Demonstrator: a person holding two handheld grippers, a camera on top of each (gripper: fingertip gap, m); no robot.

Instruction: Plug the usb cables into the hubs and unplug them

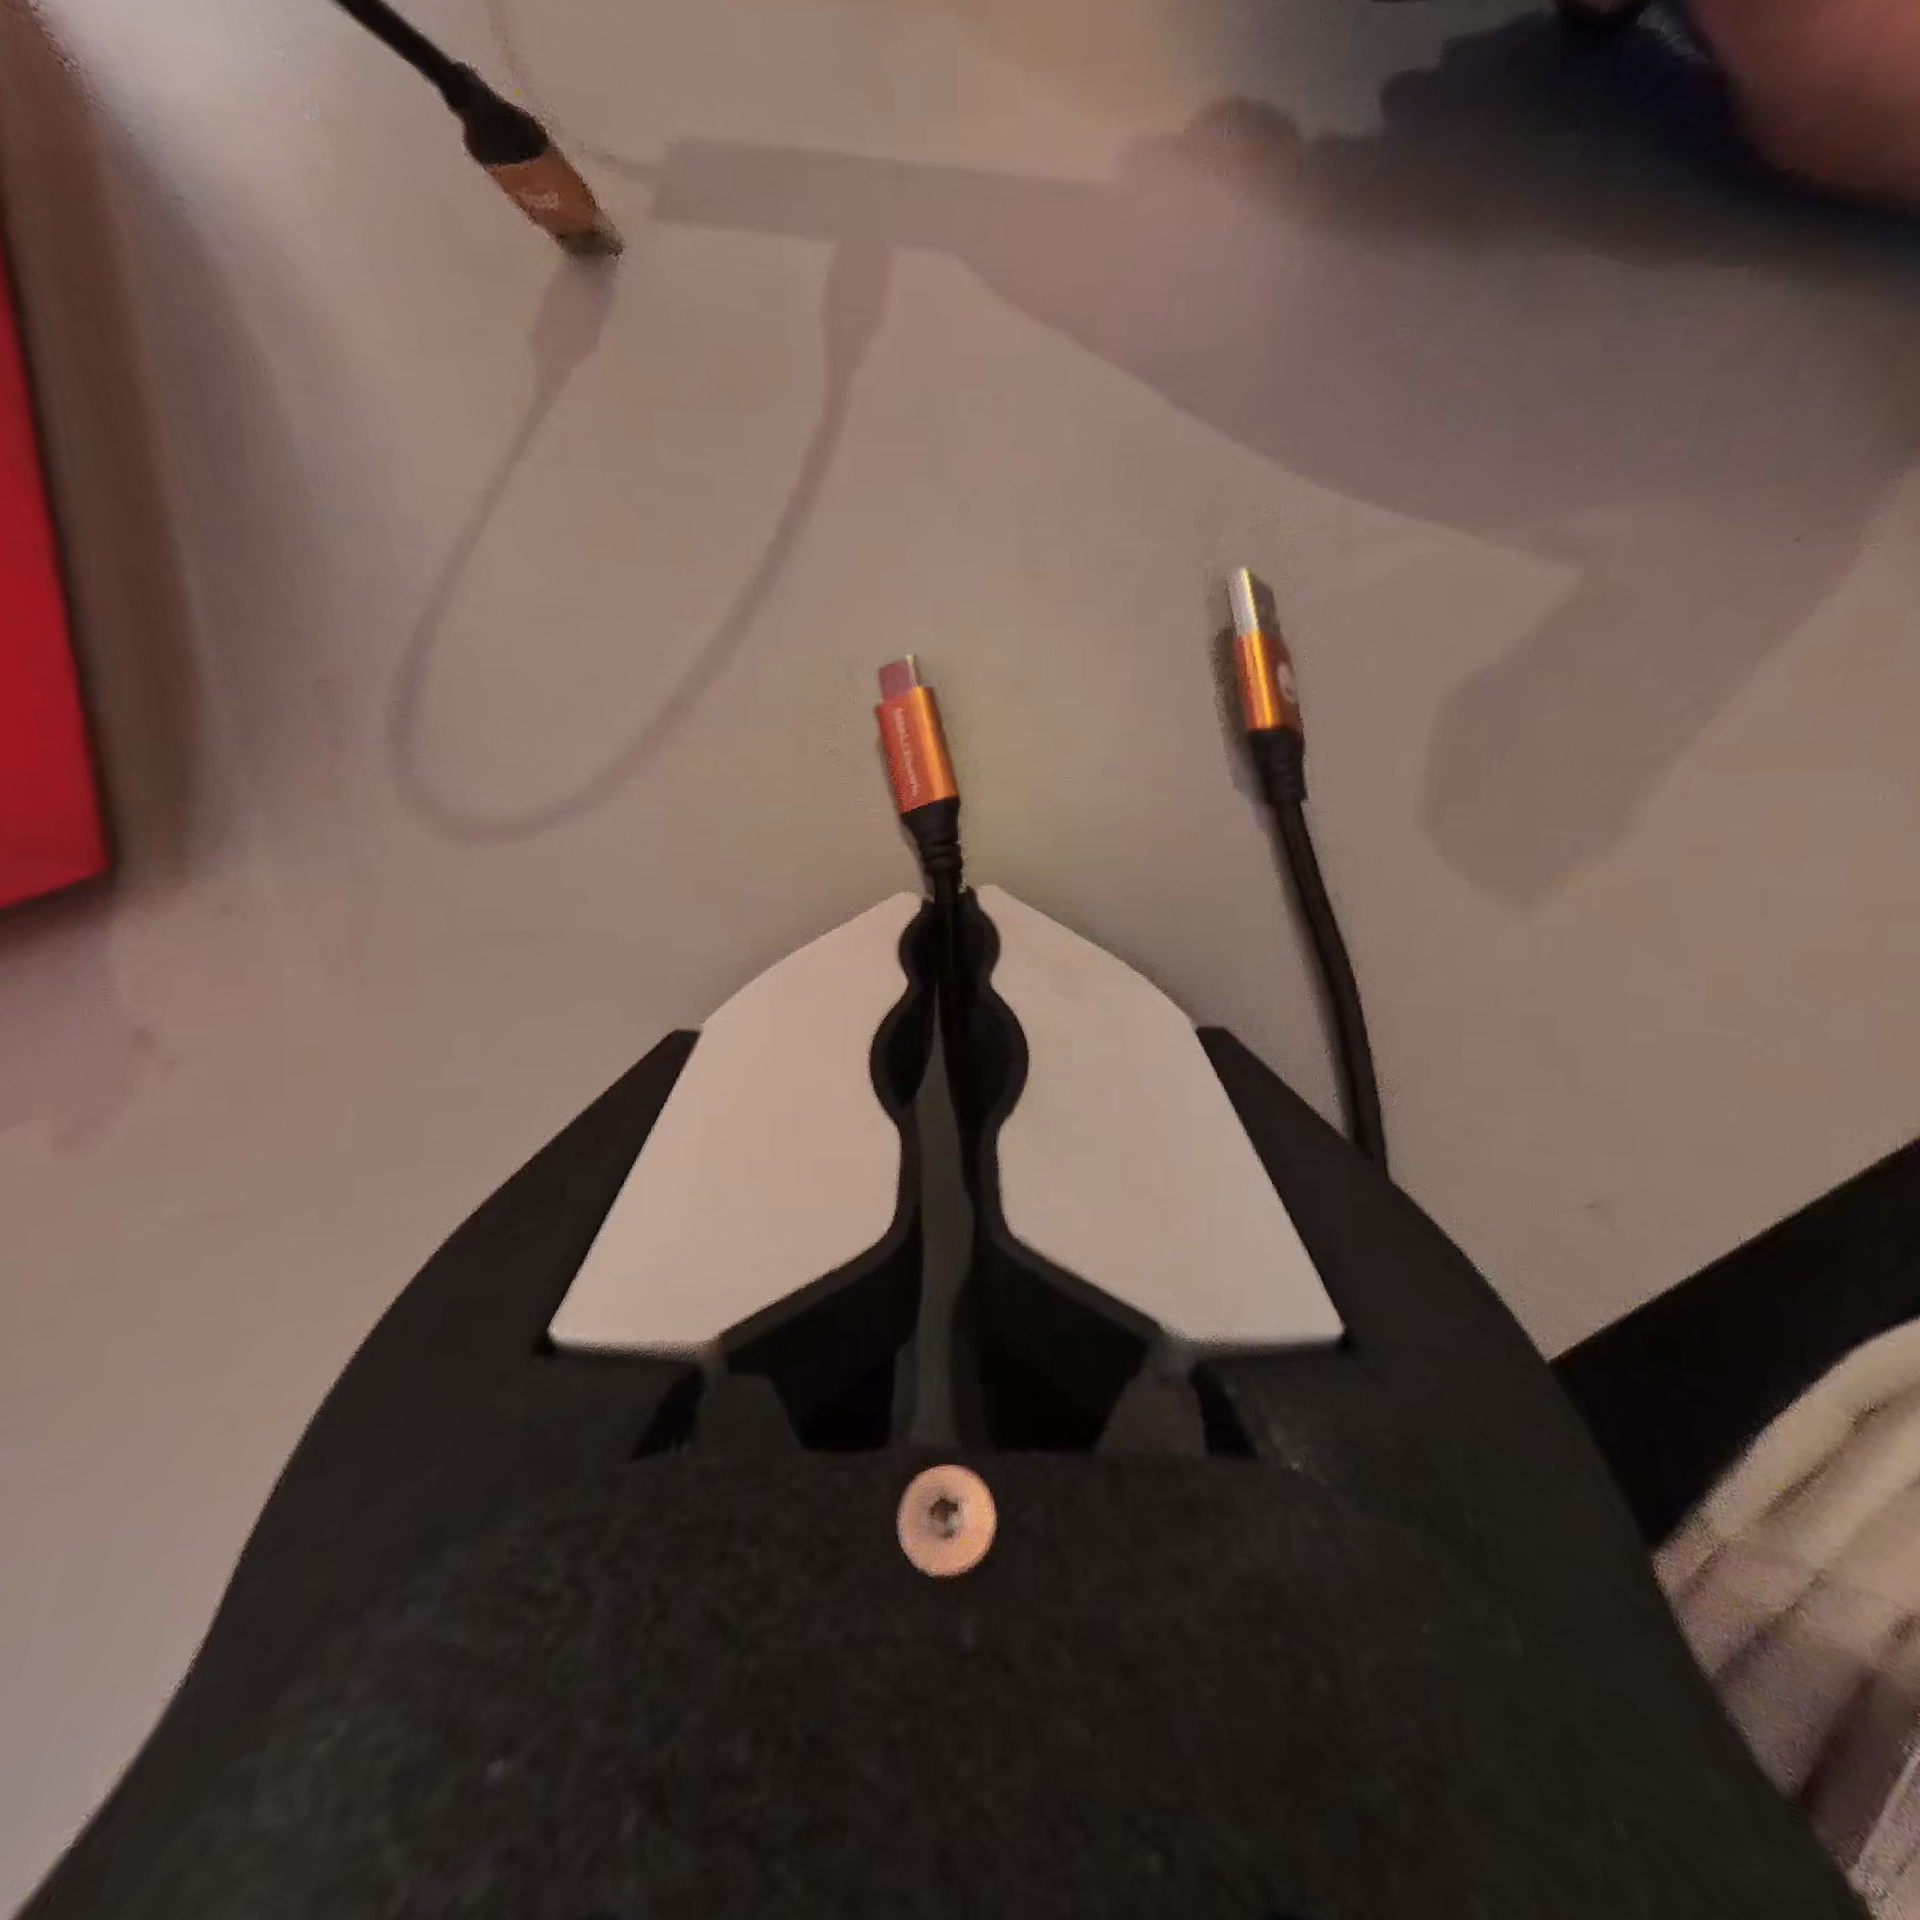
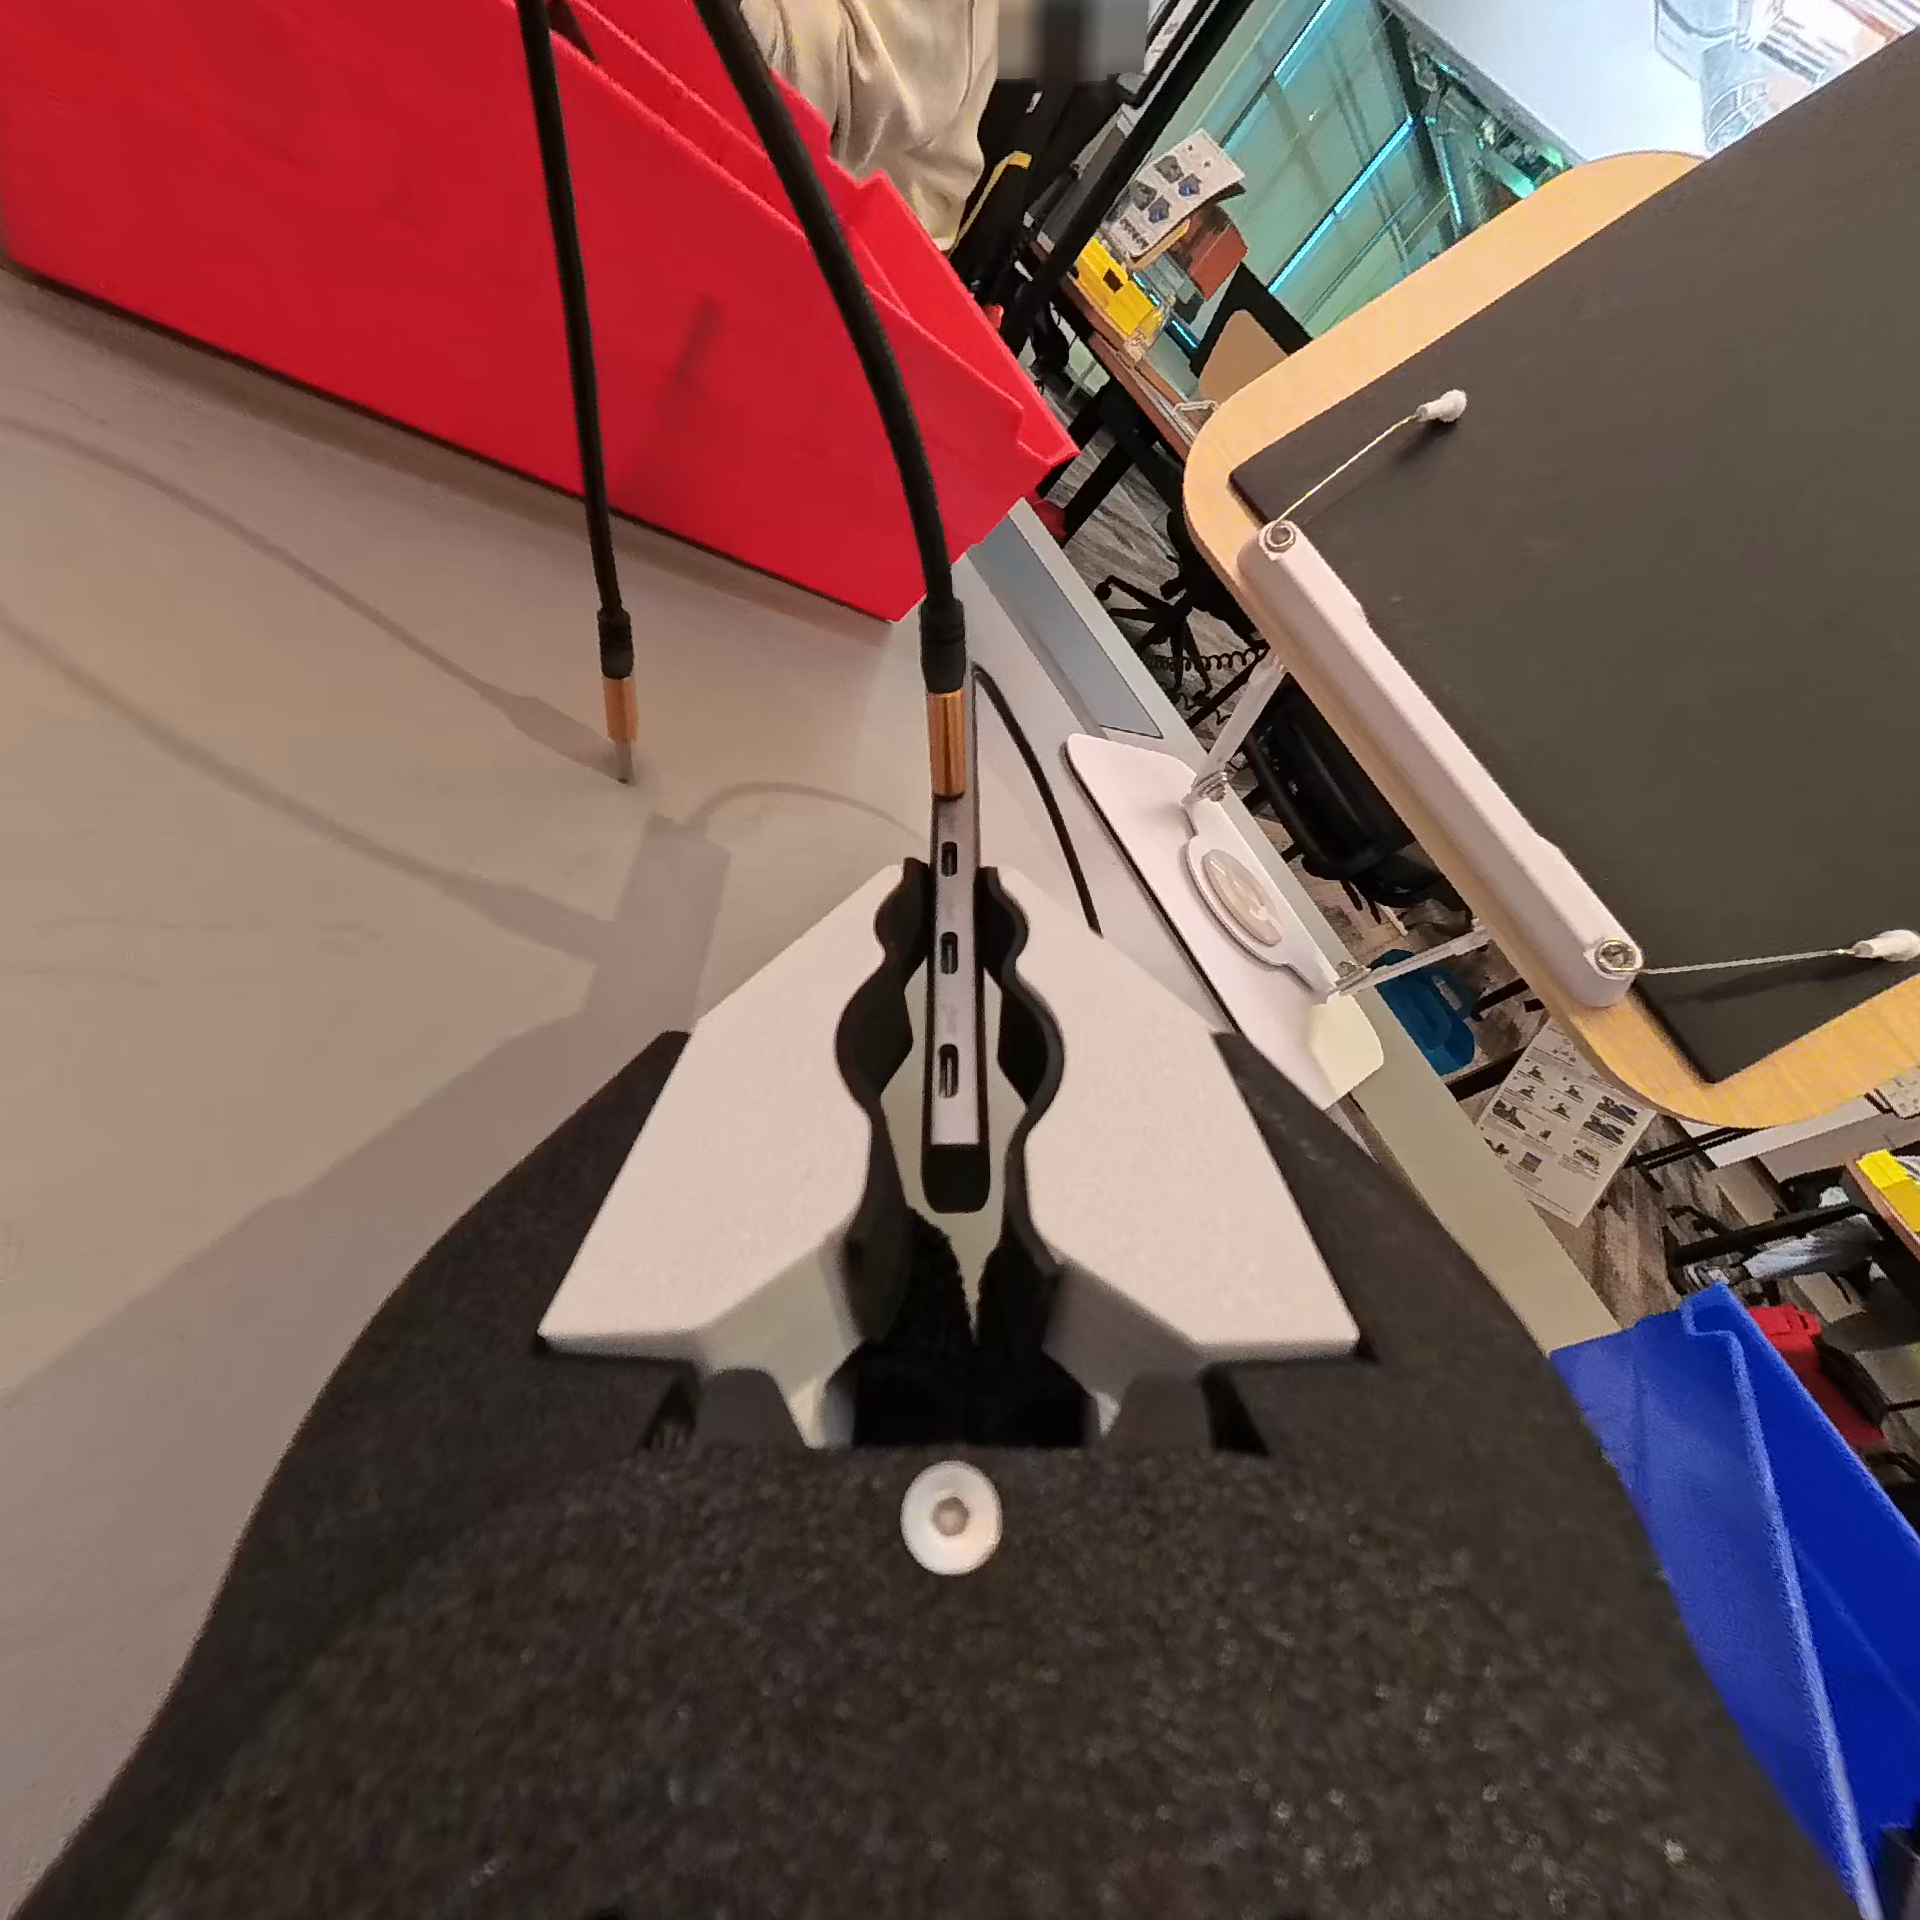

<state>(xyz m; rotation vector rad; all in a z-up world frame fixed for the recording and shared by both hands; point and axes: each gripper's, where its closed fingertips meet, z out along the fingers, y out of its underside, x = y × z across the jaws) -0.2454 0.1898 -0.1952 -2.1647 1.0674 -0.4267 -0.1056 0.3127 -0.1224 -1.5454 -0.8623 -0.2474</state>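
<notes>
While left hand-held gripper (image 1: 948,904) pinches braided cable (image 1: 940,862), right (image 2: 951,883) clamps slim, probably metal hub (image 2: 951,997).

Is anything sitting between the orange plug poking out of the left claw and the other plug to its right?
Nothing visible. The left claw is shut on a black cable, its orange plug poking forward; the second plug sits to its right, with only bare table between them.
</notes>
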